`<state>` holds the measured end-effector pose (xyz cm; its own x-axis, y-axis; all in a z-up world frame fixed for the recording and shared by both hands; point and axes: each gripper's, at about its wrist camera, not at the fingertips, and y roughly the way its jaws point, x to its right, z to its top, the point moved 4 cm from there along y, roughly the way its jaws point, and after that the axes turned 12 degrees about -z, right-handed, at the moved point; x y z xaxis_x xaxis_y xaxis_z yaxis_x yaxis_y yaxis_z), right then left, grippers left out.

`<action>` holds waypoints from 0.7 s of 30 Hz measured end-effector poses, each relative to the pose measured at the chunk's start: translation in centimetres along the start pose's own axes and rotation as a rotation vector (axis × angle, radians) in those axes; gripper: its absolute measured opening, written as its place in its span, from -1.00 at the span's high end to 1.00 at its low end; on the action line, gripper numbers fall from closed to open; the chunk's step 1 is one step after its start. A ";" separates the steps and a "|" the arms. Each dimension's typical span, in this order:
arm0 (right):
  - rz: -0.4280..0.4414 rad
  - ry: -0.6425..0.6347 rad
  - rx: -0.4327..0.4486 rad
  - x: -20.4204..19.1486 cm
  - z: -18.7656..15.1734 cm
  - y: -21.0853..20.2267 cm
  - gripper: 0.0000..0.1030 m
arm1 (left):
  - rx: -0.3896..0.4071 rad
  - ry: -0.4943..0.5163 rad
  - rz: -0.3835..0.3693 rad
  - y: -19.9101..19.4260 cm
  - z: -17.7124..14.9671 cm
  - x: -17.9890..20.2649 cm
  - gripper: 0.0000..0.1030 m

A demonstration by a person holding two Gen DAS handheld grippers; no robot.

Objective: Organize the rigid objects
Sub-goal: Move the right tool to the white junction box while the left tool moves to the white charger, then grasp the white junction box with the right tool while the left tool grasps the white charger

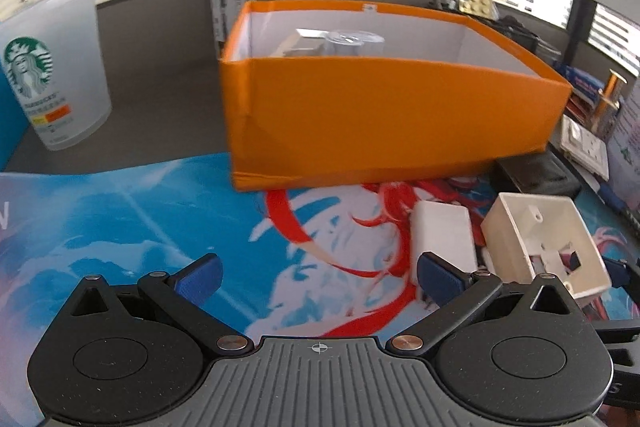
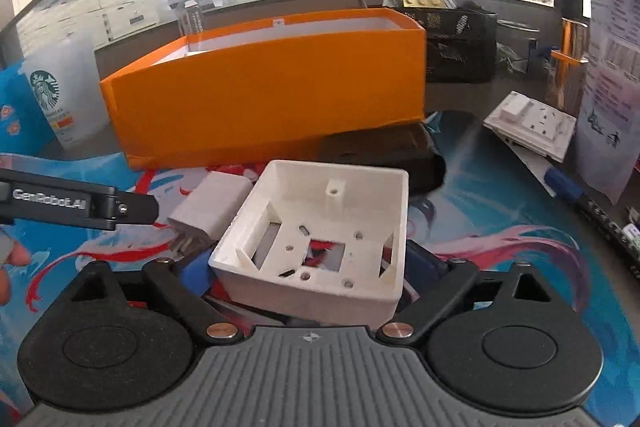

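Left gripper (image 1: pixel 319 279) spread wide, empty, over the printed blue mat (image 1: pixel 120 227). Orange cardboard box (image 1: pixel 380 107) behind. Small white plastic charger block (image 1: pixel 444 233) beside the open white plastic housing (image 2: pixel 320 239): light, stiff, thin-walled; grip opposite side walls. Right gripper (image 2: pixel 308 267) straddles the housing; contact unclear.

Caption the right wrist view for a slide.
Right hand-held gripper straddles a white open junction box before the orange bin.

Frosted white plastic cup (image 1: pixel 56 67): green Starbucks siren logo, "STARBUCKS". Black left gripper (image 2: pixel 76 209) side: "GenRobot.AI".
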<state>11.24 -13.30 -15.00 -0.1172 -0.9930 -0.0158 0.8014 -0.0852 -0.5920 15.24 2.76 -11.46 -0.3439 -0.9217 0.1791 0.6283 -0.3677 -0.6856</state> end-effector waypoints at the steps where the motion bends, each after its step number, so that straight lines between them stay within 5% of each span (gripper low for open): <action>1: 0.005 0.003 -0.001 0.4 -0.1 -0.2 -0.75 | -0.003 0.012 -0.008 0.2 0.0 0.4 -1.00; 5: 0.024 -0.006 0.000 2.1 -0.5 -1.1 -0.75 | -0.011 0.047 -0.044 1.4 0.0 2.5 -1.00; 21: 0.089 -0.047 0.011 3.9 -1.2 -1.8 -0.76 | -0.013 0.015 0.012 5.3 1.6 5.2 -1.00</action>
<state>8.60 -16.92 -14.93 -0.0178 -0.9994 -0.0294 0.8138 0.0026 -0.5811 17.91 -4.19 -13.08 -0.3465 -0.9242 0.1604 0.6234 -0.3546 -0.6969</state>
